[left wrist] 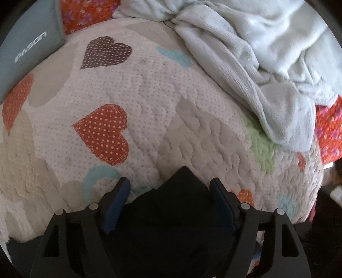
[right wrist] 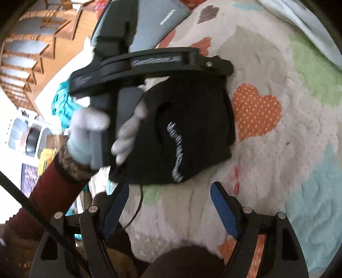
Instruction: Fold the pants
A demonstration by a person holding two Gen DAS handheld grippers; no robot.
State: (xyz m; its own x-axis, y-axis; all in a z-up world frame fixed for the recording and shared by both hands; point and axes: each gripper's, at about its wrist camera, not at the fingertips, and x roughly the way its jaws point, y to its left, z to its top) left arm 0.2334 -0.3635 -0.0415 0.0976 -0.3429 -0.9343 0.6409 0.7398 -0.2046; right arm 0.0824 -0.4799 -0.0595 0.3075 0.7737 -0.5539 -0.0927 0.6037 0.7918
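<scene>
The black pants [right wrist: 192, 128] lie bunched into a compact bundle on the heart-patterned quilt [right wrist: 267, 171], with white script lettering on top. In the left wrist view the black pants [left wrist: 181, 203] fill the space between the blue pads of my left gripper [left wrist: 171, 188], which points steeply down; its jaws stand apart and a gap shows at the left pad. In the right wrist view the left tool's black frame [right wrist: 149, 62] sits over the bundle, held by a gloved hand [right wrist: 89, 128]. My right gripper [right wrist: 171, 192] is open and empty, just short of the bundle's near edge.
A pale fleece blanket [left wrist: 256, 53] lies crumpled along the far right of the quilt [left wrist: 149, 96]. A grey padded case [left wrist: 27, 49] rests at the far left beside orange floral fabric [left wrist: 85, 15]. A thin black cable [right wrist: 139, 203] hangs by the right gripper's left finger.
</scene>
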